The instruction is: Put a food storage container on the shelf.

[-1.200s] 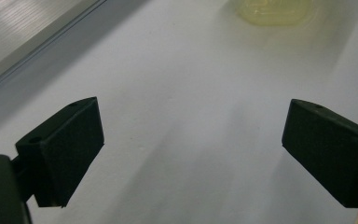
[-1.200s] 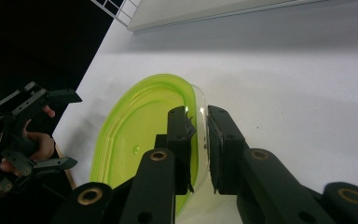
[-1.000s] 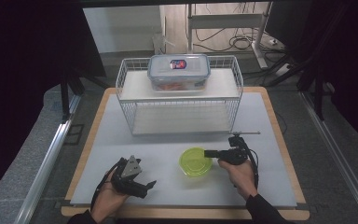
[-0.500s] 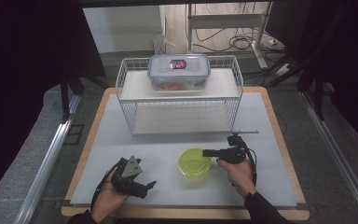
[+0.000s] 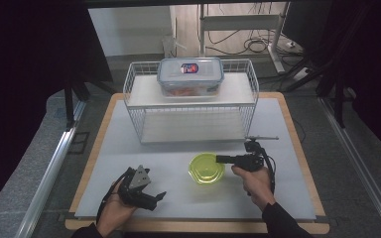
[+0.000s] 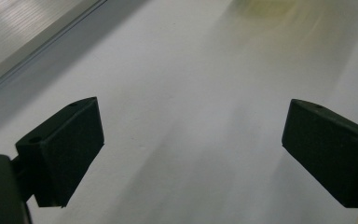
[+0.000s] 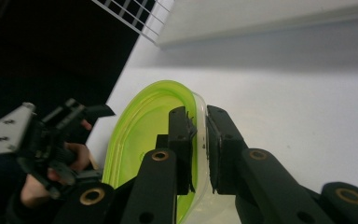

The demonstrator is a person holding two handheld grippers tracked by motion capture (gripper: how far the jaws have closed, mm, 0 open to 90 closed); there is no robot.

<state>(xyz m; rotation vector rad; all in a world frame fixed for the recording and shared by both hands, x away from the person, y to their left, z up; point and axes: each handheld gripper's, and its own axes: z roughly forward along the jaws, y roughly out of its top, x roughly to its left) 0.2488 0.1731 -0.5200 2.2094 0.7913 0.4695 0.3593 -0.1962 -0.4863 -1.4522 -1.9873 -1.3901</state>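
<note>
A lime-green plastic bowl (image 5: 206, 169) sits on the white mat in front of the wire rack. My right gripper (image 5: 221, 159) comes at it from the right and is shut on its rim. In the right gripper view the jaws pinch the clear-green wall of the bowl (image 7: 140, 140) between them. My left gripper (image 5: 155, 196) rests low at the near left of the mat, held in a hand, with its jaws wide apart. Its black pads (image 6: 65, 149) frame bare white mat and nothing lies between them.
A white wire rack (image 5: 190, 101) stands at the back of the mat, with a clear lidded food box (image 5: 191, 75) on its top shelf. The wooden table edge (image 5: 89, 163) borders the mat. Dark frames and cables lie beyond the table.
The right gripper and the bowl have shifted slightly. The left gripper has stayed where it was.
</note>
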